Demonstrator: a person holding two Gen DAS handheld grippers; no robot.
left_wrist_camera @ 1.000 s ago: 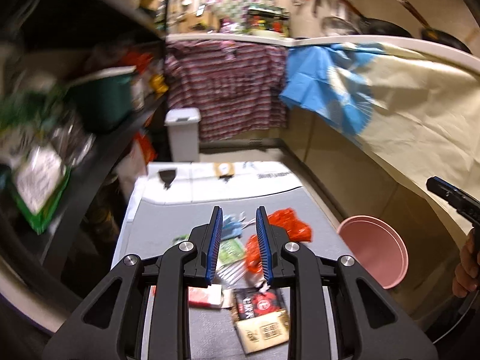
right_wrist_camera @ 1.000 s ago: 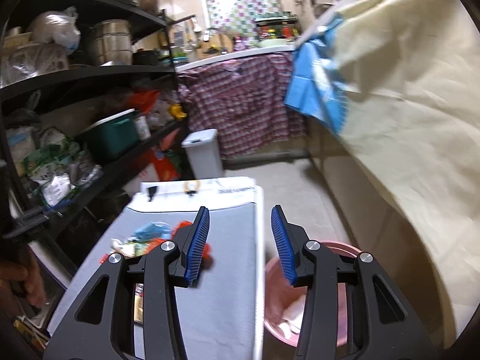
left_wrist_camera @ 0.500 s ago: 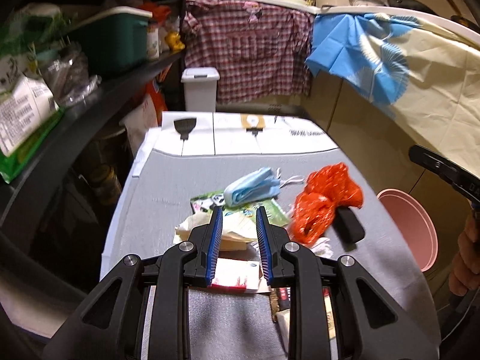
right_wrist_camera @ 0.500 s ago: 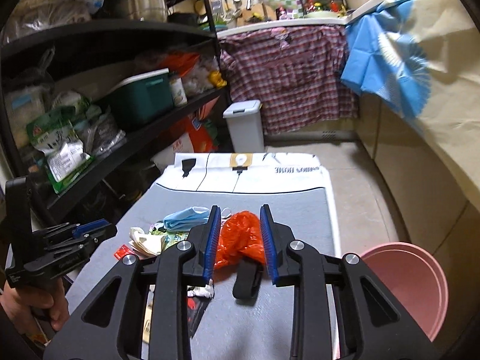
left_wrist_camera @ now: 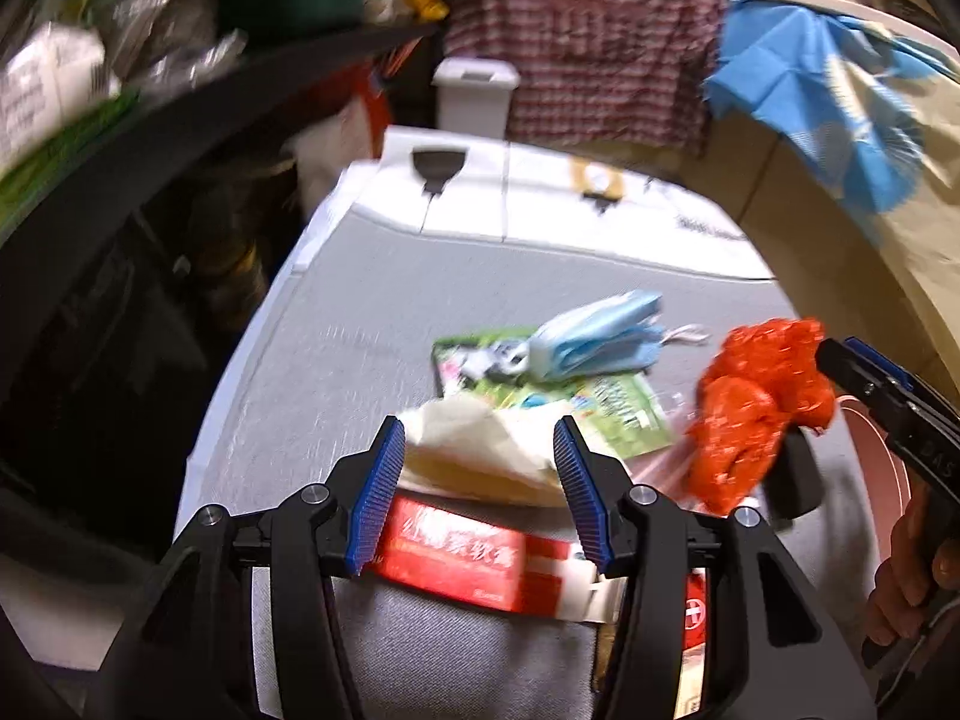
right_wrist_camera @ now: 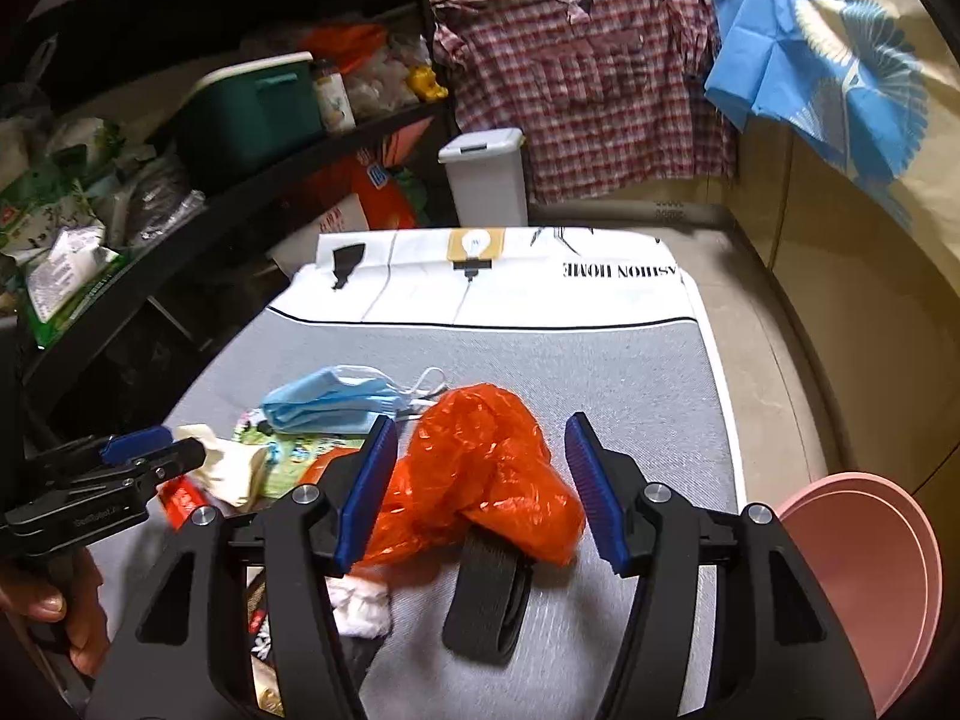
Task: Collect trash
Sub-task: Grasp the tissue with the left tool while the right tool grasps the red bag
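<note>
Trash lies in a heap on the grey table cloth (right_wrist_camera: 600, 372). My left gripper (left_wrist_camera: 478, 438) hangs low over it, jaws opening, with a crumpled cream paper (left_wrist_camera: 480, 456) between the fingers but not pressed. Just below that paper lies a red packet (left_wrist_camera: 456, 558). My right gripper (right_wrist_camera: 480, 426) is also opening, its fingers on either side of an orange plastic bag (right_wrist_camera: 480, 468) without pinching it. A blue face mask (right_wrist_camera: 330, 402) and a green wrapper (left_wrist_camera: 612, 414) lie just beyond. A black strap (right_wrist_camera: 486, 600) pokes out from under the bag.
A pink basin (right_wrist_camera: 858, 570) stands on the floor off the table's right edge. Dark shelves (right_wrist_camera: 240, 120) packed with goods run along the left. A white lidded bin (right_wrist_camera: 486, 180) stands beyond the table's far end. A white tissue (right_wrist_camera: 360, 606) lies by the right gripper's left finger.
Both grippers have come down and closer to the trash heap, and both sets of jaws stand wider. The right one swung left from above the basin to the orange bag.
</note>
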